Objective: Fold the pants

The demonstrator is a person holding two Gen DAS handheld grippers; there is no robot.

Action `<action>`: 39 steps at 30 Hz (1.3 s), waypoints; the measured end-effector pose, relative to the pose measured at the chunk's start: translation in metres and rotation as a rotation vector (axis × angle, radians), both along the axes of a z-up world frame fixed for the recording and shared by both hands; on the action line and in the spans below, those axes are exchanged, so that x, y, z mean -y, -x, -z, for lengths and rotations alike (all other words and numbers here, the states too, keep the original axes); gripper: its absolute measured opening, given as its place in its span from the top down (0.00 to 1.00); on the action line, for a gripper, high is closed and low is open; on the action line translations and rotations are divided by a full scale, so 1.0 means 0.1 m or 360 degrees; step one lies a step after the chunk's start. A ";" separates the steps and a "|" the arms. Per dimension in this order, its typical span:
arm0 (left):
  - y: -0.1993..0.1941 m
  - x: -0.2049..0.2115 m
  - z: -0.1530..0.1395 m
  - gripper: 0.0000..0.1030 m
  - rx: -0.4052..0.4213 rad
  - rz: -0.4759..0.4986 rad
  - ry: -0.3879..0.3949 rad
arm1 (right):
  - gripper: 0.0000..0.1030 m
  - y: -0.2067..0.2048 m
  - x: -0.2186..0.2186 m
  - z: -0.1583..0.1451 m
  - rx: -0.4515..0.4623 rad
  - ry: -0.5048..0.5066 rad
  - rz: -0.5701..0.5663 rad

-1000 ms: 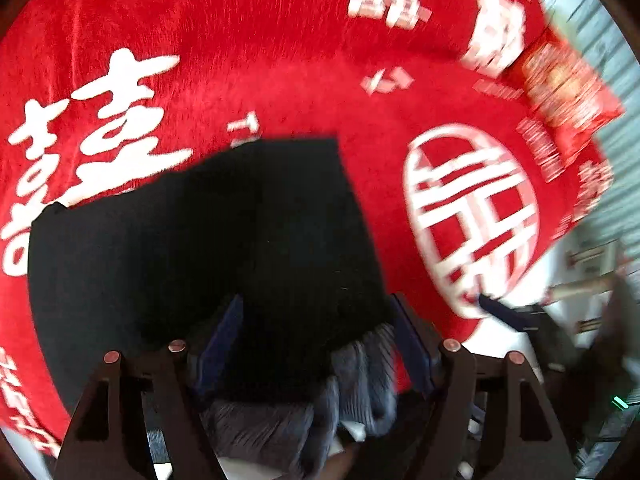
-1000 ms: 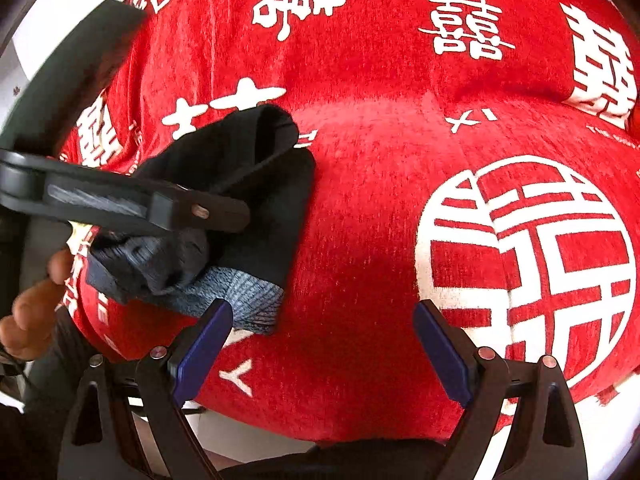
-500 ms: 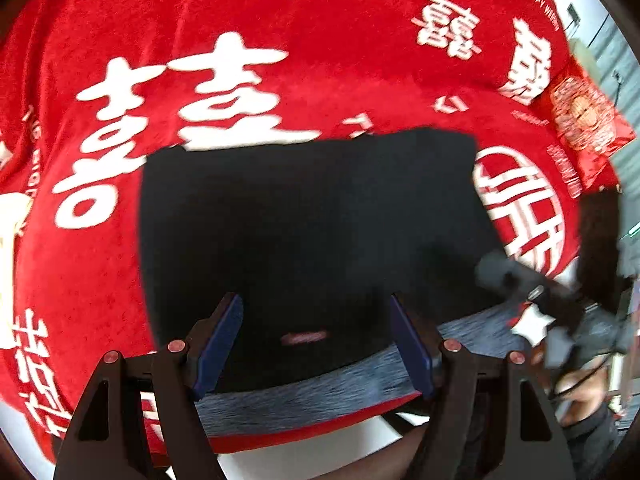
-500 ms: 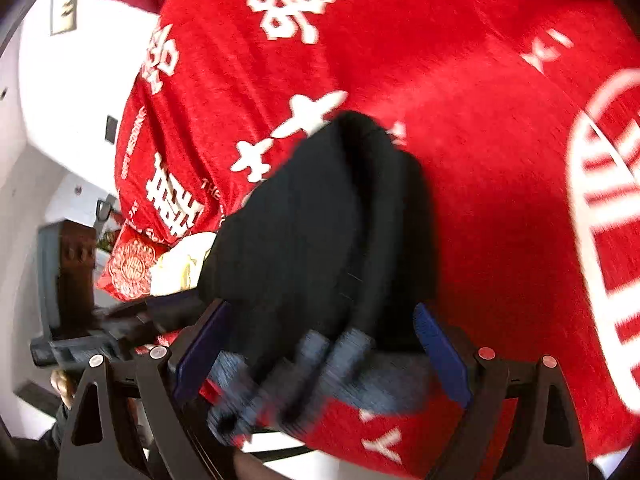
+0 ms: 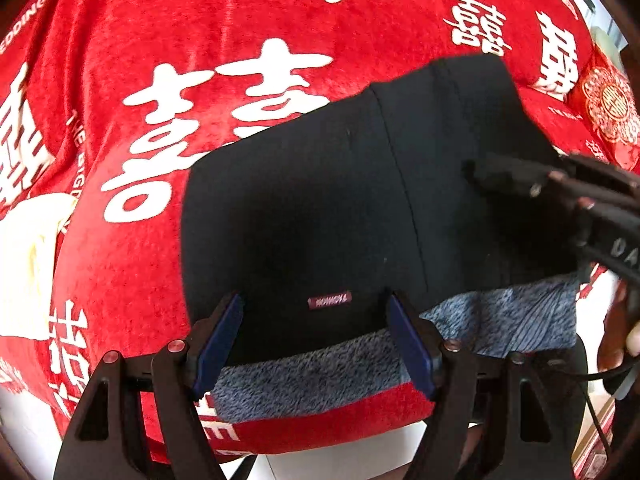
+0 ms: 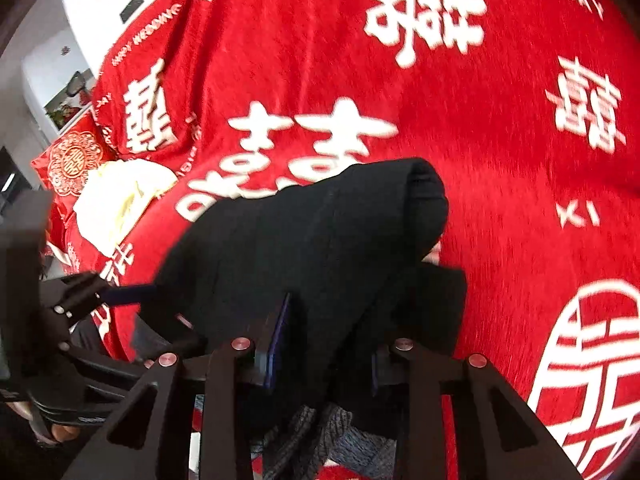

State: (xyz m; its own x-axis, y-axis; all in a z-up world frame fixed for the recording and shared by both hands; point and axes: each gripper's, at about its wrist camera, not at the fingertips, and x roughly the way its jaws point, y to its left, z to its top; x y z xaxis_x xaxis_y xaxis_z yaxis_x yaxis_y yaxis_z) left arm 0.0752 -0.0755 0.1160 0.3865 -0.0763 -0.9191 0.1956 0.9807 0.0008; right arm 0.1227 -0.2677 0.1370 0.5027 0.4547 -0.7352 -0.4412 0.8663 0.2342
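the pants [image 5: 320,200] are black with a grey knit lining showing along the near edge, and there's a small reddish label [image 5: 329,300] sewn just inside the waist. they're lying folded on a red blanket [image 5: 200,20] covered in big white characters, near its front edge. from the left wrist view the fabric looks pretty flat, with a seam running up the middle and the far end rounded over. the left gripper [image 5: 316,336] hovers over the waistband with its fingers wide, label sitting between them, pads not pressing anything. the right gripper [image 6: 328,344] is closing its jaws with a bunched-up fold of the black fabric between them, and in that view the cloth humps up off the blanket. there's a pale yellow cloth [image 6: 120,200] and a red patterned cushion [image 6: 72,160] off to the side. no containers that i can make out anywhere.
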 end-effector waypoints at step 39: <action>-0.03 -0.16 0.25 0.15 0.0001 -0.0037 0.0071 | 0.01 0.49 0.43 0.29 -0.0031 0.0049 0.0254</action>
State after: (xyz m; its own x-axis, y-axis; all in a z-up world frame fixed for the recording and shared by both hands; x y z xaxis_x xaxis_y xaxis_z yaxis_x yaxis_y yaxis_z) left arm 0.0784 -0.0594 0.0911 0.3893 -0.1085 -0.9147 0.1728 0.9840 -0.0431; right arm 0.0735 -0.3110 0.1077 0.5524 0.3472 -0.7578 -0.2928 0.9320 0.2136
